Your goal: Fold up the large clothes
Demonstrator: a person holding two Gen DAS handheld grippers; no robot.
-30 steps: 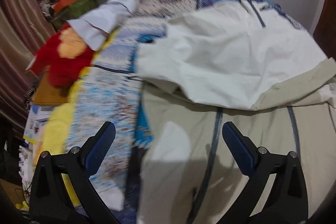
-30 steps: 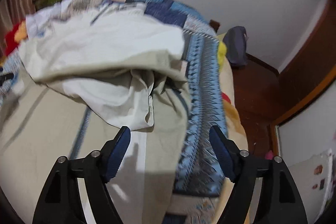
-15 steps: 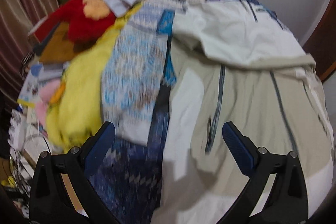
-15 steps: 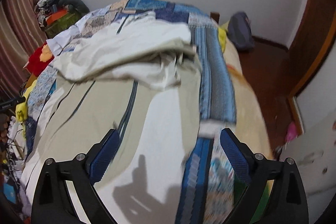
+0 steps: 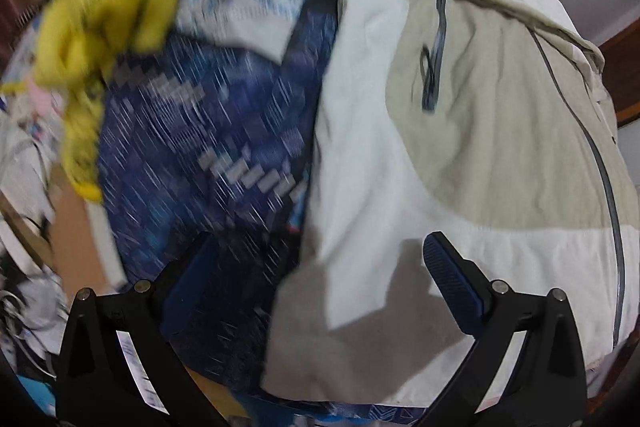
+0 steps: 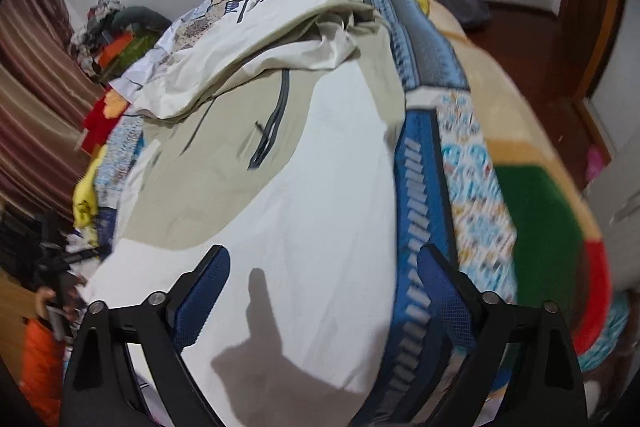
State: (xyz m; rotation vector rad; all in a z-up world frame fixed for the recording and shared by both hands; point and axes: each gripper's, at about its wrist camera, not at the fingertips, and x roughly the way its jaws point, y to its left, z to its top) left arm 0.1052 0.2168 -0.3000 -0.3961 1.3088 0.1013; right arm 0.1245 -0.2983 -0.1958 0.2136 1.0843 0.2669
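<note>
A cream-and-khaki zip-up jacket point(image 5: 460, 131) lies spread on the blue patchwork bedspread point(image 5: 192, 147), its top half doubled back. The left gripper point(image 5: 320, 263) hovers spread wide over the jacket's near hem, gripping nothing. Only the right view shows the far wall and the green-and-red blanket point(image 6: 540, 227); there the right gripper point(image 6: 322, 273), just narrowing slightly, stands wide, empty.

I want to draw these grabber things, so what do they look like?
The left gripper and the right gripper look alike: black plastic frames with triangle cut-outs and small silver bolts. Each has two blue fingers with ribbed blue pads. The left gripper has a white printed sticker on one side.
</note>
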